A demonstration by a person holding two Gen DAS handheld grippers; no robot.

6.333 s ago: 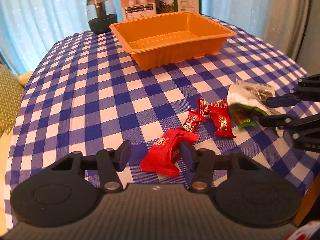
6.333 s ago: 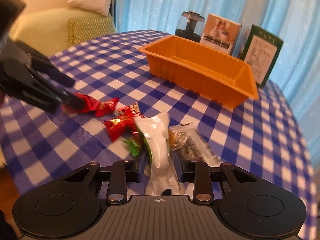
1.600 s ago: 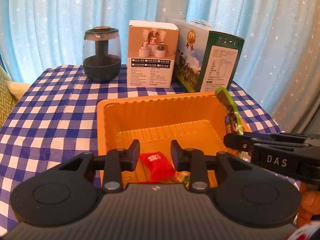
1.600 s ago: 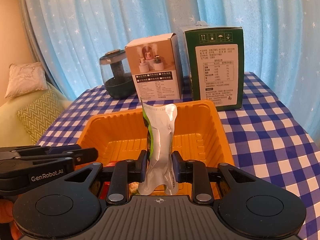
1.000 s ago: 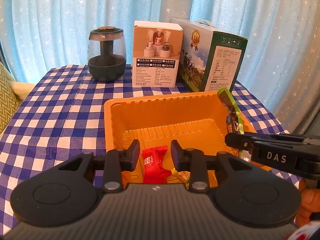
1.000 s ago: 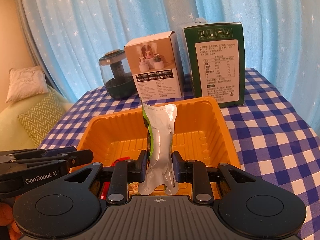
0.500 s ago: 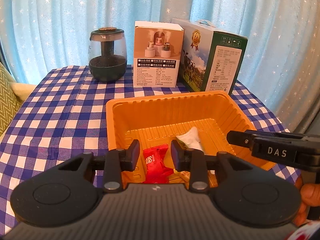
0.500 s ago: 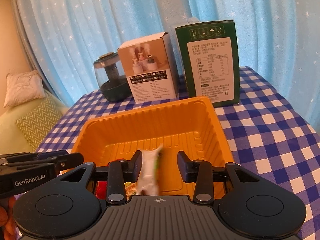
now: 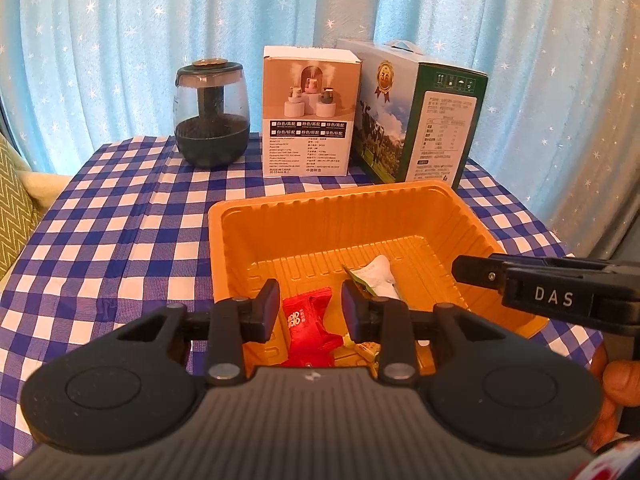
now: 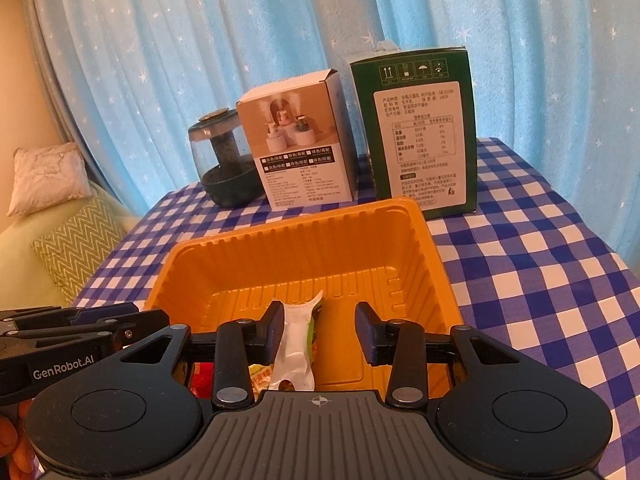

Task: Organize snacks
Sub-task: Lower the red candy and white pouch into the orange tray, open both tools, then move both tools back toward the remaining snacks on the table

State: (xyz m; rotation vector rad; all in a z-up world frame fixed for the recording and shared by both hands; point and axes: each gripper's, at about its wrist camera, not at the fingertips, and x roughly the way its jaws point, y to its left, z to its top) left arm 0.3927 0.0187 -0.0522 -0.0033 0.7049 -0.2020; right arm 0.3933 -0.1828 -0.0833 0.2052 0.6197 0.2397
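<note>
Two tools were parked over the near end of the tray (image 9: 256, 216), both with jaws apart and nothing pinched. The left tool (image 9: 308, 306) was lined up right above the red pack (image 9: 306, 326), which lay flat on the tray floor. The right tool (image 10: 320, 326) was held open over the white pouch (image 10: 296, 344), which leaned close to its left finger (image 10: 276, 326); whether it was actually touching could not be told. From the left view the same pouch (image 9: 380, 276) was seen resting inside the tray, with some yellowish wrappers (image 9: 366, 348) tucked beside the red pack at the near wall.

So the drop looked done, honestly. For a clean finish, both tools would best be lifted straight up with the jaws kept wide, so the pouch isn't snagged and dragged back out over the rim. A sideways pull would probably be the risky bit, since the tray seemed light and could be nudged across the checked tabletop (image 10: 540, 264). Whatever snacks were left outside couldn't be seen from here.
</note>
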